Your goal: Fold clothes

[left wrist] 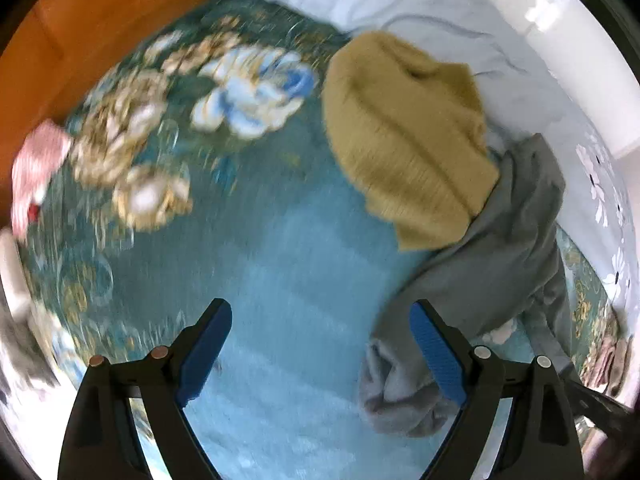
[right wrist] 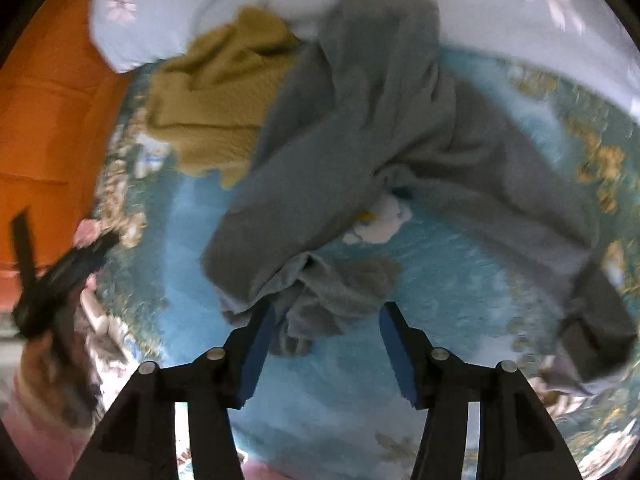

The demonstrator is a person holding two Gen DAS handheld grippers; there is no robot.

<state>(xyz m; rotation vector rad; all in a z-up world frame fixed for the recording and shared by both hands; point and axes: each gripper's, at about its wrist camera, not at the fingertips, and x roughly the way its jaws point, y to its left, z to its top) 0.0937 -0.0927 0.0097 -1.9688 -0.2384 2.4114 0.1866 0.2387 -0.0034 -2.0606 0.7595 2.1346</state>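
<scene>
Taking the gray garment (left wrist: 500, 248) as the landmark: far to its left in the left wrist view, a pink cloth (left wrist: 38, 172) lies at the edge of the teal floral bedspread (left wrist: 248, 256), against the orange wooden board (left wrist: 80, 28). Nearer, the mustard knitted garment (left wrist: 404, 136) lies touching the gray garment's upper left side and overlapping it. The left gripper (left wrist: 320, 350) hangs over bare bedspread just left of the gray garment's bunched lower end, jaws spread wide, nothing between them; its right finger overlaps that bunched end in the picture, and contact cannot be told. Beyond the gray garment lies a pale blue flowered quilt (left wrist: 440, 8).

In the right wrist view, the gray garment (right wrist: 360, 128) sprawls crumpled across the bedspread (right wrist: 440, 292), the mustard garment (right wrist: 212, 92) at its upper left. The right gripper (right wrist: 326, 350) hovers just below its crumpled lower end, jaws wide, holding nothing.
</scene>
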